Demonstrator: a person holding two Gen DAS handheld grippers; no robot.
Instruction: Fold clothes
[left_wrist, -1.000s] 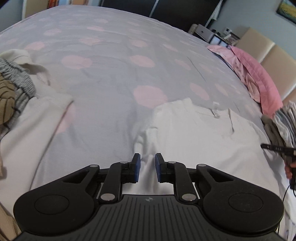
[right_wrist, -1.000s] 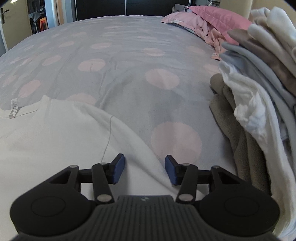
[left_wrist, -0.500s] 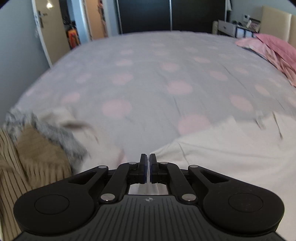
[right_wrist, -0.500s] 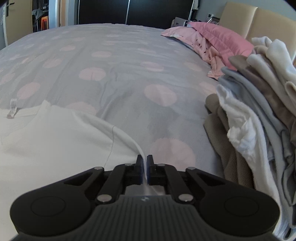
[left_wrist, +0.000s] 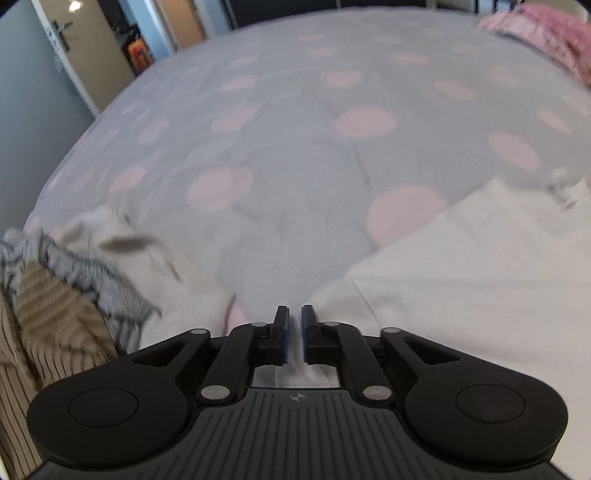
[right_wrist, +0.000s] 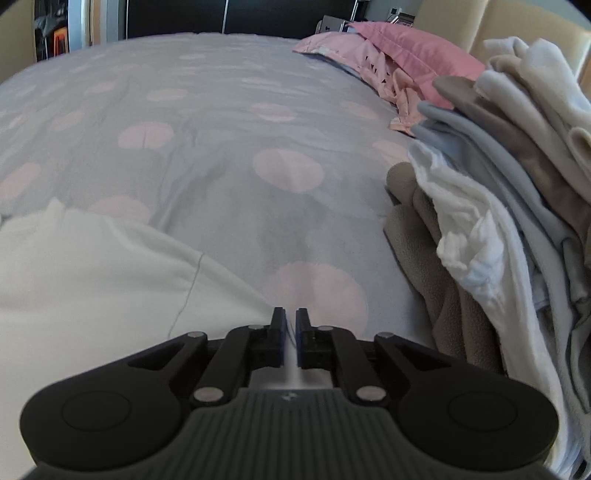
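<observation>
Pinching now: left gripper (left_wrist: 293, 317) & right gripper (right_wrist: 290, 319), fingers nearly closed on white shirt (right_wrist: 92, 273) edges, over bed (right_wrist: 229, 155).

A grey bedspread (right_wrist: 221, 173) with pale pink dots covers the bed, and a pink pillow (right_wrist: 410, 48) lies at its far right corner with a beige headboard (right_wrist: 461, 29) behind it. Over on the left, a door (left_wrist: 85, 55) with a metal handle and dark wardrobe fronts (right_wrist: 173, 16) beyond the bed
</observation>
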